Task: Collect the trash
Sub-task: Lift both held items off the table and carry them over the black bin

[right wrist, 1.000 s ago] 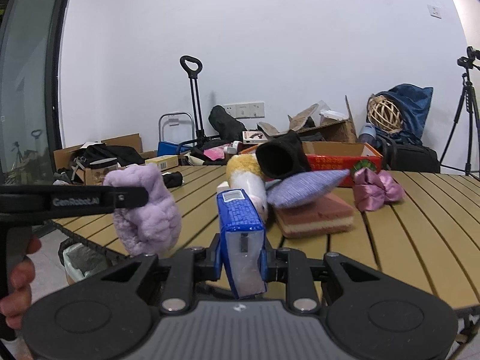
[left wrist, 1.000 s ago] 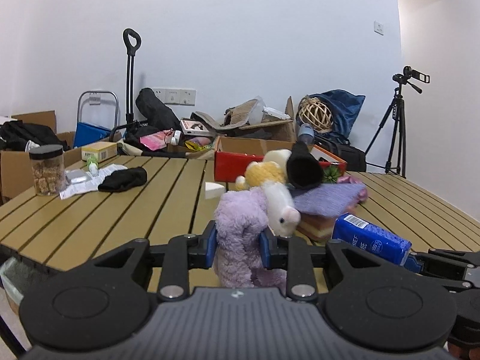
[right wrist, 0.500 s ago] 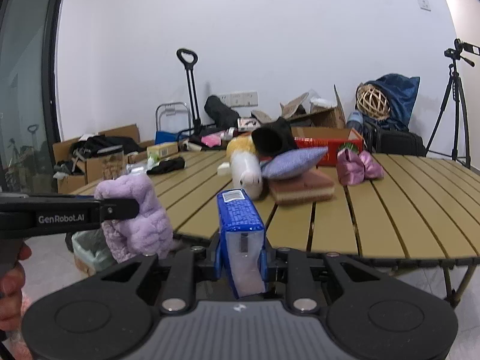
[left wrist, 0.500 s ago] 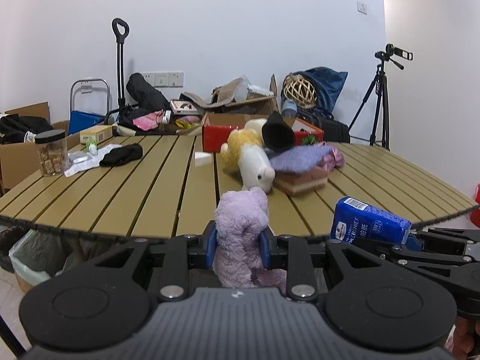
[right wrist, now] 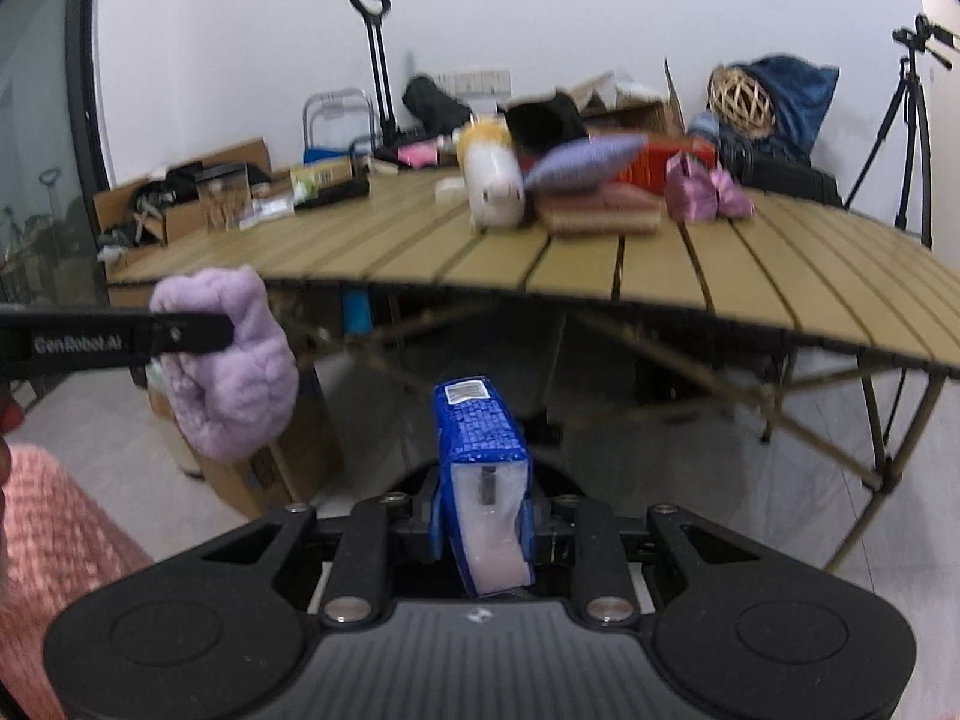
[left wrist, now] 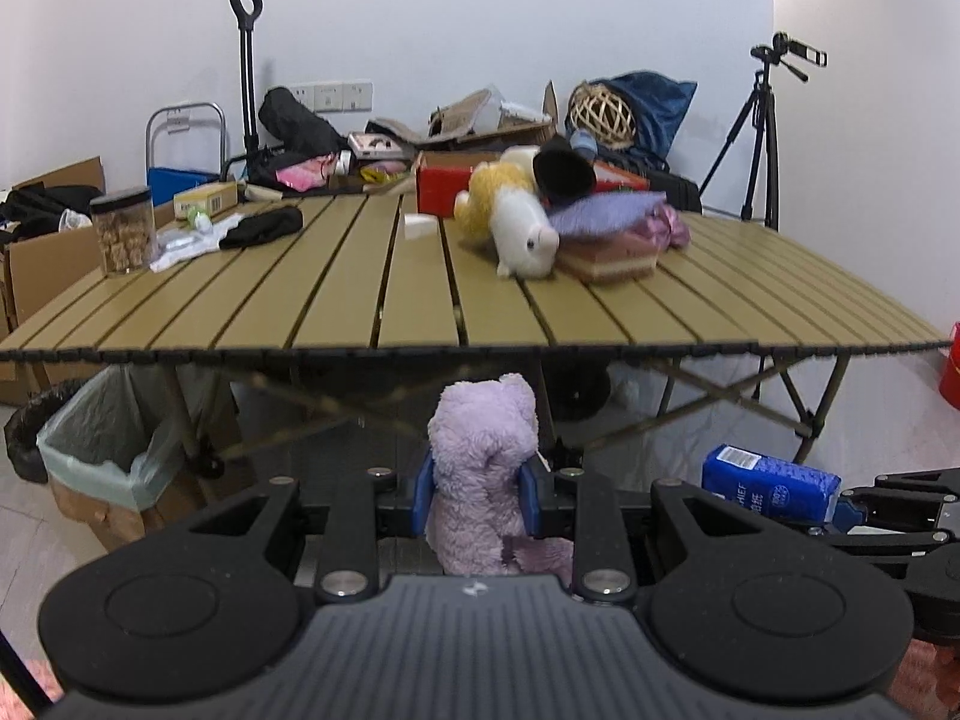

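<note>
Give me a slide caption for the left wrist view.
Left gripper clamps a purple plush toy below the slatted table, near a lined bin.

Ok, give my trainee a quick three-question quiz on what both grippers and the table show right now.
1. True or false: the left gripper is shut on the purple plush toy.
2. What does the right gripper hold? A) jar of snacks B) blue tissue pack C) black cloth
3. Fill in: the green-lined bin stands beside the ____ corner of the slatted table in the left wrist view.

Key: 1 true; 2 B; 3 left.
</note>
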A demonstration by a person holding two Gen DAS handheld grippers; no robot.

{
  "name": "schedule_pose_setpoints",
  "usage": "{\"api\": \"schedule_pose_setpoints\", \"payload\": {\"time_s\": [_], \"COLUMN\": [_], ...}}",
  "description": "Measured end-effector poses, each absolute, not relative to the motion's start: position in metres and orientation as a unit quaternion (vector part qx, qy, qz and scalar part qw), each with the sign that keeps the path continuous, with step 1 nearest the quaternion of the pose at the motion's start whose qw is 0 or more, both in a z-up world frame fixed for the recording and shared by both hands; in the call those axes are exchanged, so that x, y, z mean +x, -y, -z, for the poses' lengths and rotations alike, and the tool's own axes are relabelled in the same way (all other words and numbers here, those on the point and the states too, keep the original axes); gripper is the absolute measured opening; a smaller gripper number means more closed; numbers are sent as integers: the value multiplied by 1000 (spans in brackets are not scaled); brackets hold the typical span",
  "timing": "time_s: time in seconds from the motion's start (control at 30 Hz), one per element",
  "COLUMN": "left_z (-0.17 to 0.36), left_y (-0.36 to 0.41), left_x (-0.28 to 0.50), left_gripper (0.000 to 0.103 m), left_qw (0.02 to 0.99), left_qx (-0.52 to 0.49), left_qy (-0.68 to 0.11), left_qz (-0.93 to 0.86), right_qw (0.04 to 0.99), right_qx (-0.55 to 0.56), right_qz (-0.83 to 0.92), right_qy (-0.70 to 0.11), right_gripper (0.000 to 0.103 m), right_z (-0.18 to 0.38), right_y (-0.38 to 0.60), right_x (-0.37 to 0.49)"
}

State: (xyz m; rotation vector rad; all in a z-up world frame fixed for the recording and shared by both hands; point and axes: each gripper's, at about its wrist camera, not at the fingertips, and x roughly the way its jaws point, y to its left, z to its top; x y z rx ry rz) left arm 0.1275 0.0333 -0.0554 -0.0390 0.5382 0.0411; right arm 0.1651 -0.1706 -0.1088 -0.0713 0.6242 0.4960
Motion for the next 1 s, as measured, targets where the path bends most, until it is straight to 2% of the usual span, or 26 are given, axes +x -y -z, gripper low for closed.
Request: {"api": "schedule_pose_setpoints", "payload": {"time_s": [0.47, 1.0], "left_z": [102, 133], "left_y": [-39, -53], "left_x": [127, 145], "left_gripper": [28, 28], "left_qw": [943, 923], "left_qx": [-16, -33], "left_qy": [-330, -380], "left_qz": [-25, -44], "right_qw": [896, 869], "right_qx": [-57, -87], "right_qz": [-203, -166], "right_qy": [-392, -458], "right_gripper": [22, 22], "right_z": [152, 192], "right_y": [174, 164], "right_x": [166, 187]}}
